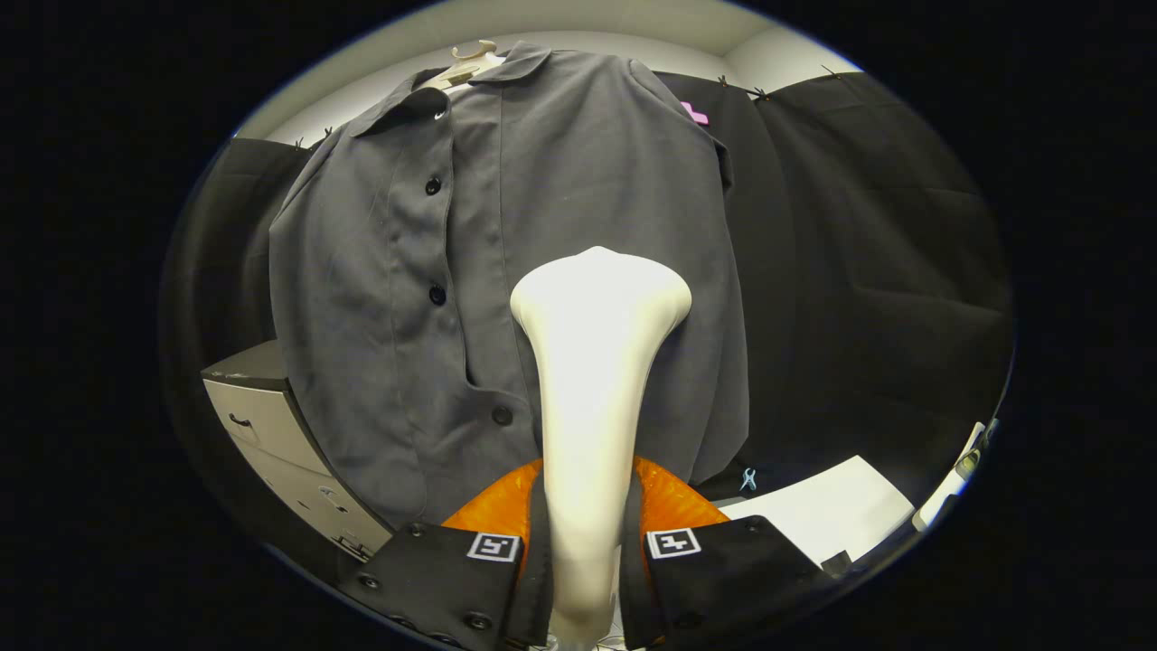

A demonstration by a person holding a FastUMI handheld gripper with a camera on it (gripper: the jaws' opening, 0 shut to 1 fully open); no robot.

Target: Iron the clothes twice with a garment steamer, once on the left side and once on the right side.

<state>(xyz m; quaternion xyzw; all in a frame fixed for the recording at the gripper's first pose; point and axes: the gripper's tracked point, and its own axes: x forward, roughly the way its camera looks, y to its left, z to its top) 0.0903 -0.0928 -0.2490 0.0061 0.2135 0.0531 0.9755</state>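
Observation:
A dark grey button-up shirt hangs on a pale hanger in front of the booth wall. A white garment steamer rises between my two fingers, its handle clamped by them. My gripper is shut on that handle. The steamer's wide head rests against the shirt's front, just right of the button placket and about at mid height of the shirt. Part of the shirt's lower right front is hidden behind the steamer.
A grey drawer cabinet stands to the left, below the shirt's sleeve. A white surface lies low on the right, with a small blue clip at the shirt's hem.

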